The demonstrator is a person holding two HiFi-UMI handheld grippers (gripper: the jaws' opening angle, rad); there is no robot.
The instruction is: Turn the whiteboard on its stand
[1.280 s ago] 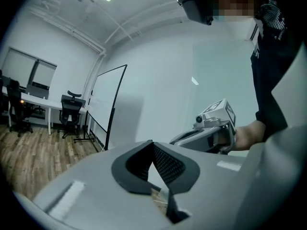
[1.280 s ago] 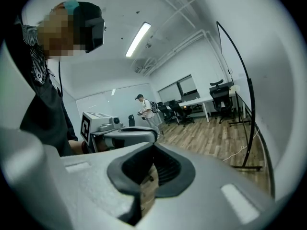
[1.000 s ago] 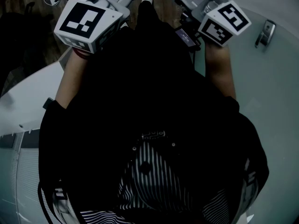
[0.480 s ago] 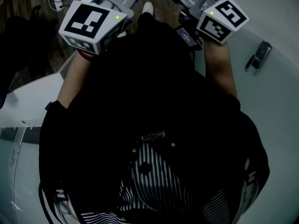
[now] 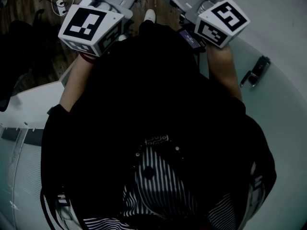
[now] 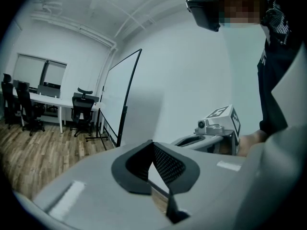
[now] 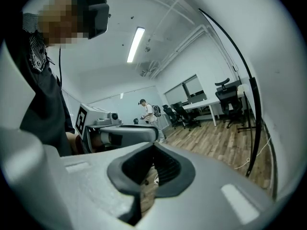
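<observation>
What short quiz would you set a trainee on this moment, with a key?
1. True or false: the left tongs are shut, empty, and apart from the whiteboard.
2. Multiple choice: in the right gripper view, the distant person is A) seated at a desk, B) standing on the wooden floor, C) holding a marker cube.
3. Short answer: what state are the right tongs in?
Key: 1 true; 2 B; 3 shut, nothing between them.
</observation>
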